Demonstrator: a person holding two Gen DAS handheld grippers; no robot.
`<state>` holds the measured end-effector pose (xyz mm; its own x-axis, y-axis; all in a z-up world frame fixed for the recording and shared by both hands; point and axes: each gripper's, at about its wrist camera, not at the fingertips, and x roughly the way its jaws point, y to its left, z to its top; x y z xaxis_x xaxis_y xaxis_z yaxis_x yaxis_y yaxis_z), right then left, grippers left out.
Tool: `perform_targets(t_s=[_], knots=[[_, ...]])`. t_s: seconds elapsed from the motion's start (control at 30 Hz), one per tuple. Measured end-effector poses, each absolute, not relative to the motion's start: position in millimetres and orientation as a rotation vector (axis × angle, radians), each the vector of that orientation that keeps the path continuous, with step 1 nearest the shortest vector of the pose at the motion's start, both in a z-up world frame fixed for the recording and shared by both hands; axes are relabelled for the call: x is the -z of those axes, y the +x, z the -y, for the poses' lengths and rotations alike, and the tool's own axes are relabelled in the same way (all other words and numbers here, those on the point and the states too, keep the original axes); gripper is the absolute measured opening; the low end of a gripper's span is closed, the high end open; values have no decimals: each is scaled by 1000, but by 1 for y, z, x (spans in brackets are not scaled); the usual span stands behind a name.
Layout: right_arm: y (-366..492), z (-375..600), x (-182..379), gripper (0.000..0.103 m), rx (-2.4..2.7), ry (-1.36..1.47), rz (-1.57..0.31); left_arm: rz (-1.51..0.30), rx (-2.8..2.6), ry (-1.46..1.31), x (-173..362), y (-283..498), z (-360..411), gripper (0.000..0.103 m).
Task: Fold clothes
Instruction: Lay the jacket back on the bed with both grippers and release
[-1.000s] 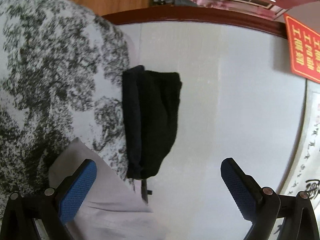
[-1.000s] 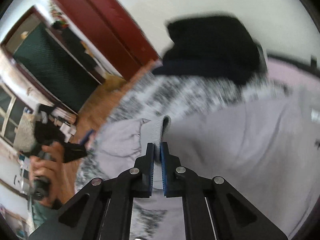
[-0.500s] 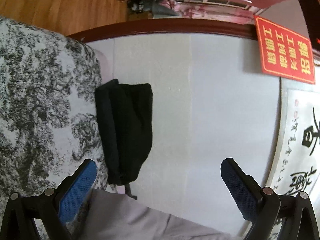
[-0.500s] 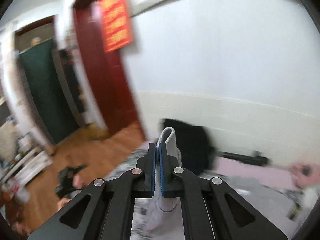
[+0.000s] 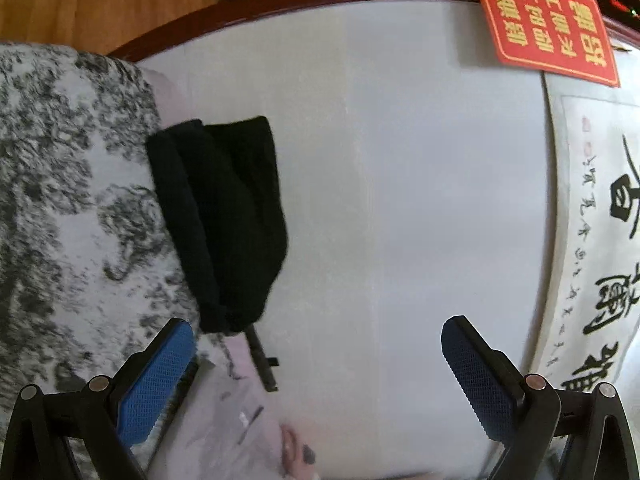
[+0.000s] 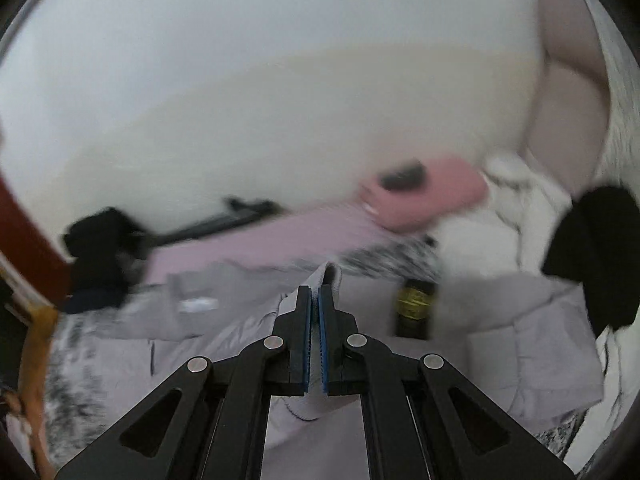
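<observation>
Beside calligraphy scroll (image 5: pixel 592 240): red sign (image 5: pixel 548 24), unreadable.

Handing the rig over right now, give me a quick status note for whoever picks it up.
Right gripper: jaws shut on a ribbed edge of the light grey garment, which lies spread over the patterned bedspread.
Left gripper: jaws open, holding nothing, pointed at the wall beside the folded black garment.
Done: one edge grasped.
Left: no finished fold visible; fold the grey garment, likely with the left gripper taking another edge.
</observation>
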<state>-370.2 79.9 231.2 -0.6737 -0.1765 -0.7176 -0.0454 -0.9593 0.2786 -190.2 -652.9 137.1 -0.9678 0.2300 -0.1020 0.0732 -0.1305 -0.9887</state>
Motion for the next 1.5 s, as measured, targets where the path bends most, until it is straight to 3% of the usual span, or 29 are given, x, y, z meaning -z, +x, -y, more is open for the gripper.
perform_targets(t_s=[0.2,0.27,0.3,0.33,0.4,0.57,0.67,0.73,0.83,1.03,1.1,1.13,1.2,1.37,1.5], knots=[[-385,-168,-149,10,2754,1339,622,1932,-2326,-406,-148,-207,626,102],[-390,-197,-121,20,2742,1372,689,1893,-2343,-438,-152,-216,612,102],[-392,-212,-107,39,2736,1389,722,1877,-2349,-450,-154,-220,607,102],[-388,-216,-107,66,2753,1387,660,1846,-2362,-473,-156,-225,599,102],[-369,-207,-127,78,2808,1352,406,1768,-2398,-544,-161,-237,580,102],[-323,-186,-177,79,2858,1224,-232,1317,-2595,-968,-159,-282,509,102],[-291,-169,-179,82,2810,1152,-612,1162,-2540,-1118,-136,-306,468,102],[-277,-167,-175,82,2782,1136,-698,1136,-2473,-1205,-115,-323,448,102],[-263,-174,-166,82,2778,1155,-683,1084,-2382,-1372,-87,-351,424,102],[-255,-195,-151,82,2781,1182,-604,745,-2333,-1727,-23,-382,369,102],[-255,-198,-146,83,2775,1187,-672,737,-2391,-1927,7,-384,382,99],[-254,-199,-143,83,2771,1190,-709,795,-2391,-1895,6,-382,388,102],[-254,-201,-138,83,2762,1194,-784,889,-2384,-1892,4,-380,397,96],[-249,-187,-117,83,2634,1134,-1207,794,-2542,-2005,0,-374,406,93],[-245,-168,-65,83,2338,1084,-1819,732,-2617,-2075,-1,-371,418,93]])
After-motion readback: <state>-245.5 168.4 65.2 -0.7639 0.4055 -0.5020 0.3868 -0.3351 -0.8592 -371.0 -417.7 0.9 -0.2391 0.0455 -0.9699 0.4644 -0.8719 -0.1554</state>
